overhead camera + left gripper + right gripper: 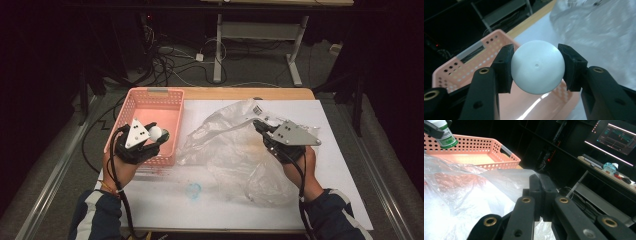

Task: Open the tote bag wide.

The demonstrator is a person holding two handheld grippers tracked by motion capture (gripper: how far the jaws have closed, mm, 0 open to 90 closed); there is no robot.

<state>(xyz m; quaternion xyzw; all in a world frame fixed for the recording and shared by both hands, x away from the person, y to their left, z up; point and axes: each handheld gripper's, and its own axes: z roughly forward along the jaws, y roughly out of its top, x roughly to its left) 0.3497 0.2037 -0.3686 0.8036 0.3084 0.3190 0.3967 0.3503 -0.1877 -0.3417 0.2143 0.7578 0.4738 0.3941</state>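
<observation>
While the left tongs (159, 134) grip the white ball (537, 67) over the pink basket's (131, 102) 5 o'clock corner, lower it inside before releasing. Keep the right tongs (541, 195) clenched on the plastic bag (235, 150) at 3 o'clock.

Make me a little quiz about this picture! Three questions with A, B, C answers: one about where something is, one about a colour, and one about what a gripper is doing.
1. Where is the white ball?
A. between the left gripper's jaws, over the basket
B. inside the plastic bag
C. on the floor

2. What colour is the basket?
A. blue
B. pink
C. green

3. What is the right gripper doing?
A. standing wide open
B. holding the ball
C. shut on the plastic bag

Answers:
1. A, the left gripper view shows a jaw pad pressing on each side of the ball, with the basket behind.
2. B, its holed walls are pink in every view.
3. C, the right gripper view shows its jaws closed together on the bag's edge.
</observation>
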